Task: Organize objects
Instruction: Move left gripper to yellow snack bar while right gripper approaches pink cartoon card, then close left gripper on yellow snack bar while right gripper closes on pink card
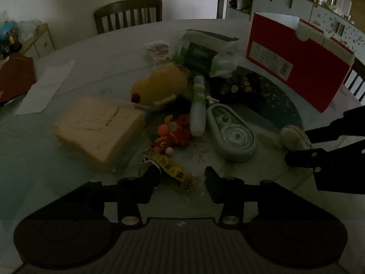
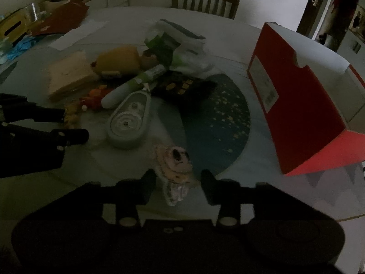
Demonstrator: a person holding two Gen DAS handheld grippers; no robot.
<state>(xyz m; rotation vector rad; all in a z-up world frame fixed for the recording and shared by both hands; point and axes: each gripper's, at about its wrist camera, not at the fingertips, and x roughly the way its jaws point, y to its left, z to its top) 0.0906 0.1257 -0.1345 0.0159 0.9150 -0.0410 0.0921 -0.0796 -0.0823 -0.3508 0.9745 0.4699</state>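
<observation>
A heap of small objects lies on the round glass table (image 1: 95,52). My left gripper (image 1: 182,174) is open, its fingers on either side of a yellow tag keychain (image 1: 175,174) attached to a red plush charm (image 1: 175,135). Behind these lie a beige box (image 1: 98,125), a yellow plush toy (image 1: 157,86), a white and green tube (image 1: 198,107) and a grey oval device (image 1: 232,133). My right gripper (image 2: 179,178) is open around a small cream wrapped item (image 2: 174,163), also visible as the cream item (image 1: 294,137) in the left wrist view.
An open red box (image 2: 303,105) stands at the right on the table. A dark pouch (image 2: 182,85) lies on a blue starred mat (image 2: 228,123), and a green tissue pack (image 1: 200,52) sits behind the heap. A wooden chair (image 1: 127,13) stands at the far edge, with papers (image 1: 48,86) at the left.
</observation>
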